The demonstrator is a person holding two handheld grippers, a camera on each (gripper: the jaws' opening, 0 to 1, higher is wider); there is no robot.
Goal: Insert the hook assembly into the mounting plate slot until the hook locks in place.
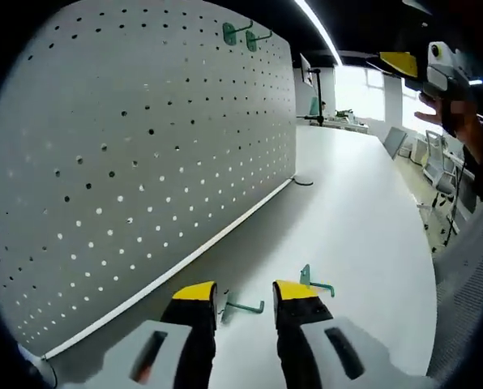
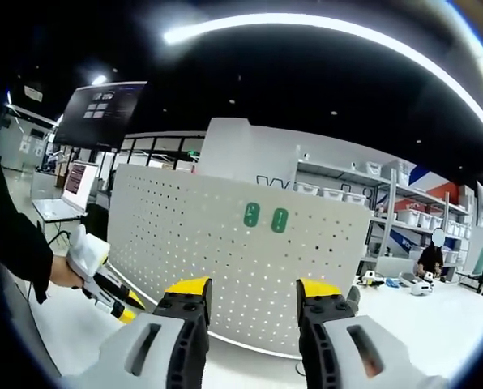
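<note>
A white pegboard (image 1: pixel 144 154) stands upright along the left of the white table (image 1: pixel 363 219). Two green hooks (image 1: pixel 240 34) sit in its top holes, also visible from the front (image 2: pixel 265 217). Two more green hooks lie on the table. One hook (image 1: pixel 245 306) is between my left gripper's (image 1: pixel 247 293) yellow-tipped jaws, which stand open and apart from it. The other hook (image 1: pixel 315 282) lies just beyond the right jaw. My right gripper (image 2: pixel 254 290) is held up in the air, facing the pegboard (image 2: pixel 225 259), open with nothing between its jaws.
A hand holds the right gripper (image 1: pixel 397 63) high at the far right. The left gripper (image 2: pixel 116 304) is low near the table. A cable (image 1: pixel 304 181) lies at the pegboard's end. Office chairs (image 1: pixel 444 174) stand beyond the table edge; shelves (image 2: pixel 420 219) and a person (image 2: pixel 429 259) are behind.
</note>
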